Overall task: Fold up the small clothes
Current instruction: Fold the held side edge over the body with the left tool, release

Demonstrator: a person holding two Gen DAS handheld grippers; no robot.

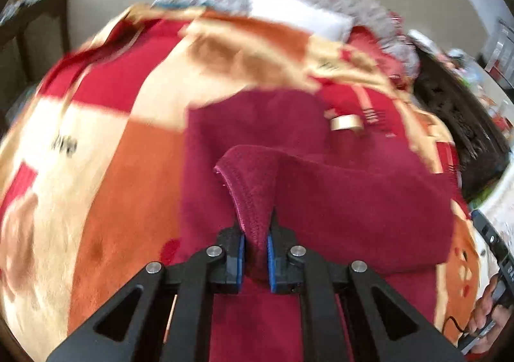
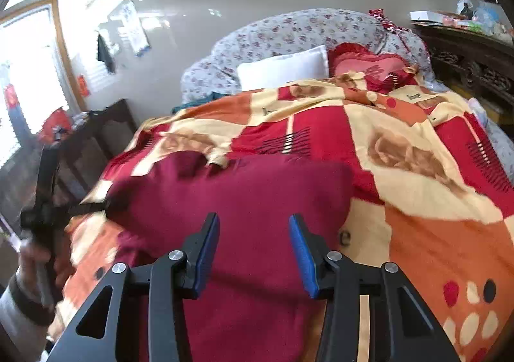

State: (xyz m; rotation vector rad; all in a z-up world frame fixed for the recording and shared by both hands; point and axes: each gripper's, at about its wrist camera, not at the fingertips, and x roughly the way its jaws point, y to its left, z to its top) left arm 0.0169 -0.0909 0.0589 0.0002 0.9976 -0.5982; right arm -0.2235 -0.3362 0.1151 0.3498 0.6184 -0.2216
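Left claw (image 1: 256,241): pads clamped together on a pinched-up fold of the maroon cloth (image 1: 321,201). Stitched hem edge of the cloth runs up out of the jaws and drapes over to the right. Claw pitched steeply down at the bed. The left wrist view is motion-blurred except for the claw and the fold in it.

Right claw (image 2: 254,252): jaws apart, roughly half gap, nothing pressed between the blue pads (image 2: 300,252). It hovers over the near edge of the cloth, tilted down moderately, pointing toward the head of the bed. Can't tell if the tips touch the fabric.

The cloth lies spread on the patterned blanket (image 2: 417,188), red/orange/cream, near the foot of the bed. Its left corner is lifted where the left claw has it, seen at the left edge of the right wrist view as a dark blurred shape with a hand (image 2: 35,259) and a grey sleeve below it. In the left wrist view, the other hand (image 1: 488,313) shows at the lower right edge on the right claw's handle.

Behind: white pillow (image 2: 282,67), red heart cushion (image 2: 369,67), floral quilt (image 2: 273,34) against the wall. A small roll of tape (image 1: 347,122) sits on the blanket just past the cloth.
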